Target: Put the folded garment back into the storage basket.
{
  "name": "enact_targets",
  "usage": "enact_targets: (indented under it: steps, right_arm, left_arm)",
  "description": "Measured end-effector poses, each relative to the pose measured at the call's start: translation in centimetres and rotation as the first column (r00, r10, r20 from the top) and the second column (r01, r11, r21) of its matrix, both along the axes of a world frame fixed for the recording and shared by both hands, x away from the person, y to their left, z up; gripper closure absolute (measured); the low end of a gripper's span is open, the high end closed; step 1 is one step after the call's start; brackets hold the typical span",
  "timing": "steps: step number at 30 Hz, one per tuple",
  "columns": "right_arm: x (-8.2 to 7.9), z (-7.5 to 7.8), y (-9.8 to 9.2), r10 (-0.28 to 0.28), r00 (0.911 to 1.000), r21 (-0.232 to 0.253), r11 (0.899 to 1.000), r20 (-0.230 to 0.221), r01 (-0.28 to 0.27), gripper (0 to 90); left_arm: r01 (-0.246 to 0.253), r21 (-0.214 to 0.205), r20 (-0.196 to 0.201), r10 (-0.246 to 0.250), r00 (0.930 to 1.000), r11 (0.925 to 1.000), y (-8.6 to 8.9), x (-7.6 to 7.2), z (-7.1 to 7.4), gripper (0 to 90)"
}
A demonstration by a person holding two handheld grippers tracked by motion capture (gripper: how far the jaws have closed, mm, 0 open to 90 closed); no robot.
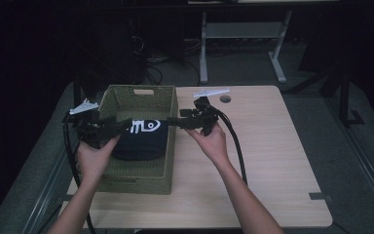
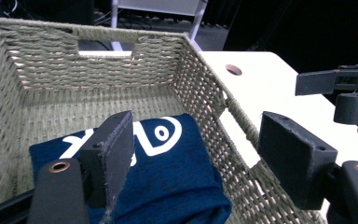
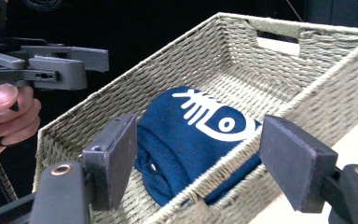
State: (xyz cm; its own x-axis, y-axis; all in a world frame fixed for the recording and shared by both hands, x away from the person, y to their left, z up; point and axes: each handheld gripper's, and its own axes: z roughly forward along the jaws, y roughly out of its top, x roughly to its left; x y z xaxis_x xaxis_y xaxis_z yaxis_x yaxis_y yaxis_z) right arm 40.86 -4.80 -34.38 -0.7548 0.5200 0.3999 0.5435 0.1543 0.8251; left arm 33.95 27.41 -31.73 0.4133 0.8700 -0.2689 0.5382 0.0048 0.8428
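folded navy cloth with a white print (image 1: 141, 139) already lies inside the woven olive basket (image 1: 139, 183). left gripper (image 2: 193, 154) at nine o'clock and right gripper (image 3: 198, 156) at three o'clock hover spread and empty; little seems left.

A dim room: a grey floor (image 1: 253, 68) lies beyond the wooden table (image 1: 272, 161), with a white-legged desk (image 1: 243, 34) behind.

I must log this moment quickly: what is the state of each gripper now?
Left gripper: open, holding nothing, over the basket.
Right gripper: open, holding nothing, at the basket's side.
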Motion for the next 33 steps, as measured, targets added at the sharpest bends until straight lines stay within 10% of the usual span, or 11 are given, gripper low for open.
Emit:
enact_targets:
  steps: [33]
  right_arm:
    - [-0.5,-0.4,-7.9,-0.131,0.9911,-0.064,0.989,0.025,0.132,26.1]
  left_arm:
    - [0.133,-0.005,0.030,-0.133,0.9907,0.9911,-5.7,-0.5,0.8,24.7]
